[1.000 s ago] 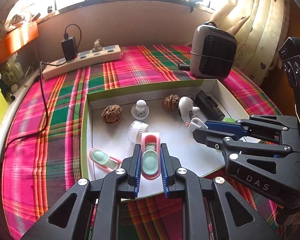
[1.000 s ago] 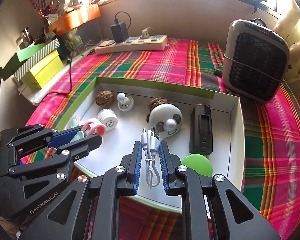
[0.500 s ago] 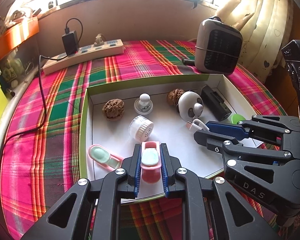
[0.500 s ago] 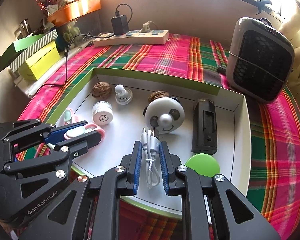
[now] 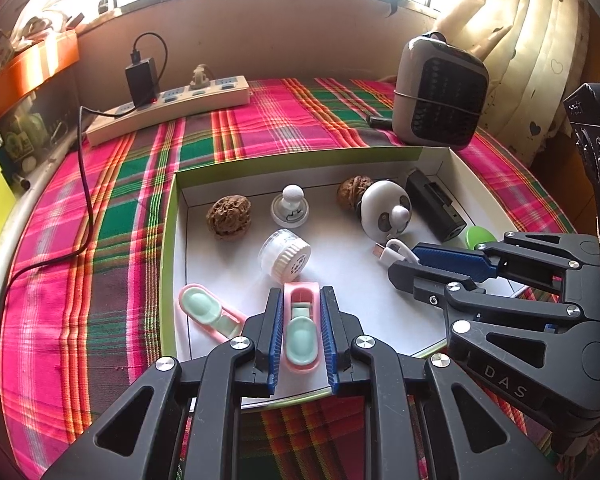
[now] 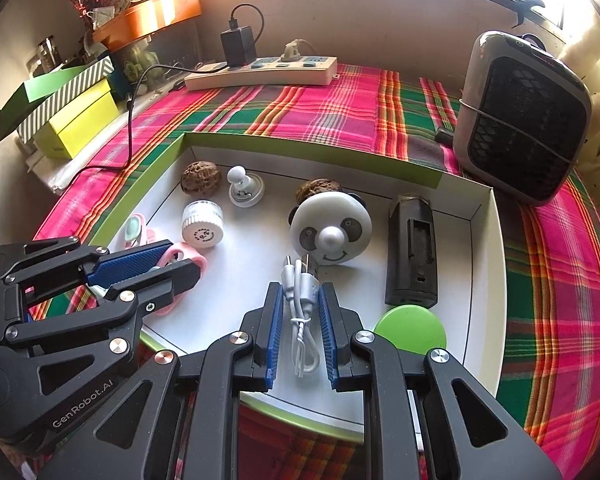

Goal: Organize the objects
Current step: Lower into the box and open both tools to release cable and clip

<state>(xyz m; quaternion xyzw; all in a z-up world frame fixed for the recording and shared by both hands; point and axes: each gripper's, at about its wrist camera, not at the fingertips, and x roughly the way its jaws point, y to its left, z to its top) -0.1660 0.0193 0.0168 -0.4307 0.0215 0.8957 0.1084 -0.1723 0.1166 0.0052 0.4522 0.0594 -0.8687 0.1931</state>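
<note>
A white tray with a green rim (image 5: 172, 208) (image 6: 496, 248) lies on the plaid cloth. My left gripper (image 5: 300, 300) is shut on a pink clip with a mint pad (image 5: 300, 328) over the tray's near edge. A second pink clip (image 5: 204, 312) lies to its left. My right gripper (image 6: 300, 296) is shut on a bundled white cable (image 6: 302, 300). In the left wrist view the right gripper (image 5: 404, 264) holds the cable (image 5: 392, 250) low over the tray.
In the tray: two walnuts (image 5: 228, 216) (image 5: 352, 190), a white knob (image 5: 290, 208), a white jar (image 5: 284, 256), a panda fan (image 6: 330, 232), a black holder (image 6: 412, 256), a green disc (image 6: 410, 328). Behind stand a power strip (image 5: 168, 108) and a heater (image 5: 440, 92).
Both grippers have drawn back toward the tray's near edge with their objects still held. The pink clip sits deeper between the left fingers.
</note>
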